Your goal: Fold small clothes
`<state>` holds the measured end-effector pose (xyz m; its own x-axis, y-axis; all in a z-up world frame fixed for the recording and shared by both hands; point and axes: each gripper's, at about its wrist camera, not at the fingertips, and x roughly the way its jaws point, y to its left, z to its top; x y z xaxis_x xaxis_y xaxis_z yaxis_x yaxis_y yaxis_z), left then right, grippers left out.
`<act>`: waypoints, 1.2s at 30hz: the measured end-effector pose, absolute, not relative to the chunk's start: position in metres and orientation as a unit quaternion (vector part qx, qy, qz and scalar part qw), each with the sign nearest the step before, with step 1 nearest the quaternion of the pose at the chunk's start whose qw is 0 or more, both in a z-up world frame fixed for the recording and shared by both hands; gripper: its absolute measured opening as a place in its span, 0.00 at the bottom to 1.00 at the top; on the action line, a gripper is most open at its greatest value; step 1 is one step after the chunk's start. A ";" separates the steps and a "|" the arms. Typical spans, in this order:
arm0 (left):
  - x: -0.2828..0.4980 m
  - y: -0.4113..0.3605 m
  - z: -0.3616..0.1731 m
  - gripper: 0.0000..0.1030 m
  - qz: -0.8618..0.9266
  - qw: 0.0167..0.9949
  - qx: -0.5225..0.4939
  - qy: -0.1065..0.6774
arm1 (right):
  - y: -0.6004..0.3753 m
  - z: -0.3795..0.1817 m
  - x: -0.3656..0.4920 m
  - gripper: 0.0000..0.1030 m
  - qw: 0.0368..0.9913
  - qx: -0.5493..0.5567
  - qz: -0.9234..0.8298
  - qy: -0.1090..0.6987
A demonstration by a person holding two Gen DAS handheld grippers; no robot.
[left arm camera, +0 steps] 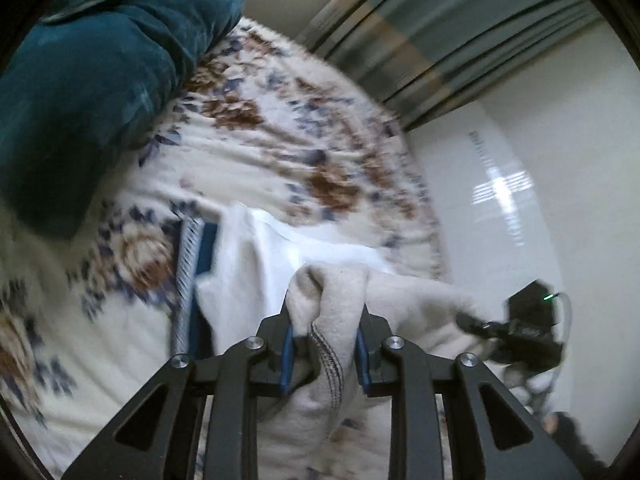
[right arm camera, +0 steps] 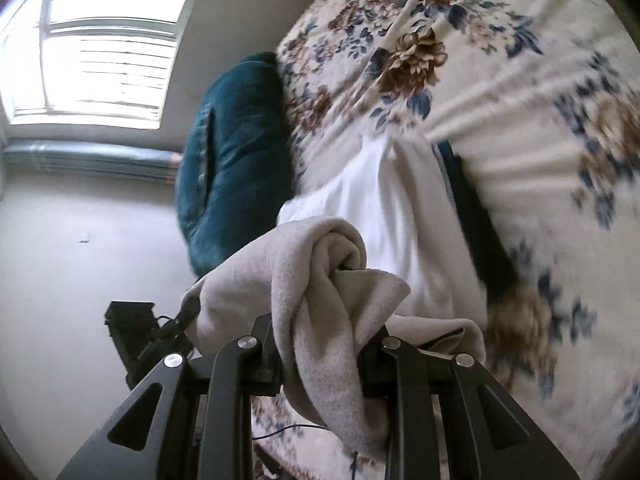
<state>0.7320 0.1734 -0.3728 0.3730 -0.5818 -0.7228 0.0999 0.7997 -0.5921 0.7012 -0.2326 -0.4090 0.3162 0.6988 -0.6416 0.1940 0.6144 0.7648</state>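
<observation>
A beige fleece garment [left arm camera: 404, 304] hangs in the air between both grippers above the bed. My left gripper [left arm camera: 326, 312] is shut on one bunched edge of it, with dark stitching showing between the blue pads [left arm camera: 287, 356]. My right gripper [right arm camera: 320, 332] is shut on another bunched edge of the same garment [right arm camera: 312, 280], which drapes over and hides the fingertips. Each view shows the other gripper: the right one in the left wrist view [left arm camera: 520, 328], the left one in the right wrist view [right arm camera: 152, 336]. A white garment [left arm camera: 276, 248] lies on the bed below, also in the right wrist view [right arm camera: 384, 208].
The bed carries a cream floral blanket [left arm camera: 256, 140]. A teal velvet pillow [left arm camera: 92, 80] lies at its head. A dark blue folded item with a striped edge [left arm camera: 196, 268] lies beside the white garment. Striped curtains [left arm camera: 440, 32] and a white wall are beyond the bed. A window [right arm camera: 100, 48] is bright.
</observation>
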 end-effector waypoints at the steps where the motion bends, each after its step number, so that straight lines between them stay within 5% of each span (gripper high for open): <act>1: 0.744 0.171 -0.383 0.21 -0.210 0.792 -0.221 0.528 | -0.230 -0.418 0.718 0.25 0.707 0.392 0.169 0.564; 6: 0.775 0.165 -0.426 0.25 -0.183 0.780 -0.183 0.570 | -0.217 -0.453 0.774 0.27 0.712 0.338 0.136 0.601; 12: 0.770 0.167 -0.410 0.36 -0.112 0.820 -0.126 0.547 | -0.209 -0.450 0.779 0.71 0.735 0.278 0.088 0.612; 14: 0.758 0.168 -0.396 0.46 -0.088 0.840 -0.113 0.524 | -0.204 -0.437 0.771 0.89 0.762 0.222 0.045 0.606; 16: 0.744 0.166 -0.382 0.85 -0.070 0.859 -0.102 0.497 | -0.192 -0.425 0.757 1.00 0.782 0.159 0.005 0.602; 17: 0.740 0.165 -0.379 0.98 -0.061 0.862 -0.094 0.494 | -0.187 -0.421 0.751 1.00 0.788 0.136 -0.006 0.600; 18: 0.731 0.163 -0.374 1.00 -0.047 0.865 -0.085 0.493 | -0.181 -0.416 0.741 1.00 0.795 0.109 -0.019 0.597; 27: 0.653 0.126 -0.345 1.00 0.002 0.865 -0.027 0.502 | -0.143 -0.372 0.648 1.00 0.823 -0.004 -0.089 0.561; 36: 0.558 0.099 -0.266 1.00 0.008 0.888 -0.010 0.460 | -0.123 -0.266 0.548 1.00 0.866 -0.031 -0.108 0.487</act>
